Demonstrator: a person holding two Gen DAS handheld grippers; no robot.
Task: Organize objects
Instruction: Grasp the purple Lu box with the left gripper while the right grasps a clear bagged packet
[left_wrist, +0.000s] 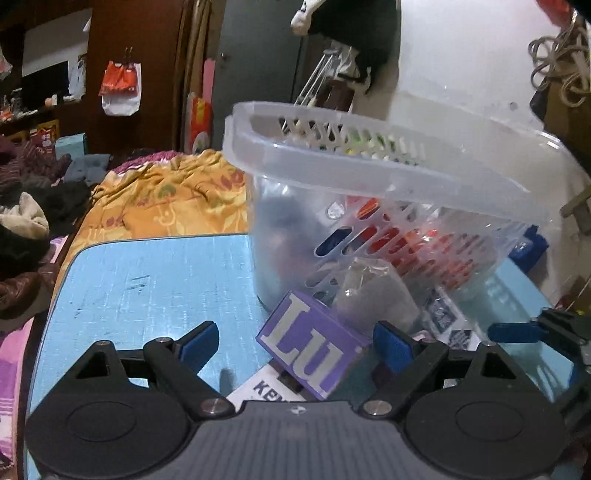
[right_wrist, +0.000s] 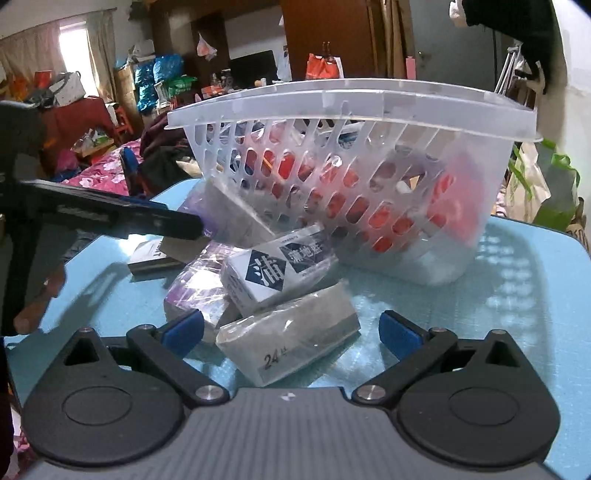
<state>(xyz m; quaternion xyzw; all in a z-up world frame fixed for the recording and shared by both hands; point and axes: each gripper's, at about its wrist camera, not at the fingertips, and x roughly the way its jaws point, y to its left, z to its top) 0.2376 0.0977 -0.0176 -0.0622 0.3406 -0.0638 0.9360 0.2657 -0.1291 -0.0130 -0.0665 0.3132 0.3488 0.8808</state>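
Note:
A translucent slotted basket (left_wrist: 388, 173) (right_wrist: 424, 229) with red items inside stands on the light blue table (left_wrist: 155, 280) (right_wrist: 517, 295). In front of it lies a heap of small packs. My left gripper (left_wrist: 295, 343) is open, with a purple box lettered "LU" (left_wrist: 314, 350) between its pads, close to the right one. My right gripper (right_wrist: 291, 332) is open around a grey wrapped pack marked "24" (right_wrist: 291, 343); the pads stand clear of it. Behind that pack lie a white box with blue characters (right_wrist: 277, 266) and a purple wrapped pack (right_wrist: 199, 284).
A white card with black print (left_wrist: 266, 391) lies under the purple box. A bed with an orange cover (left_wrist: 166, 195) and piled clothes (left_wrist: 26, 229) borders the table's far side. A person's hand (right_wrist: 37, 302) shows at the left. A green bag (right_wrist: 554, 184) stands beyond the table.

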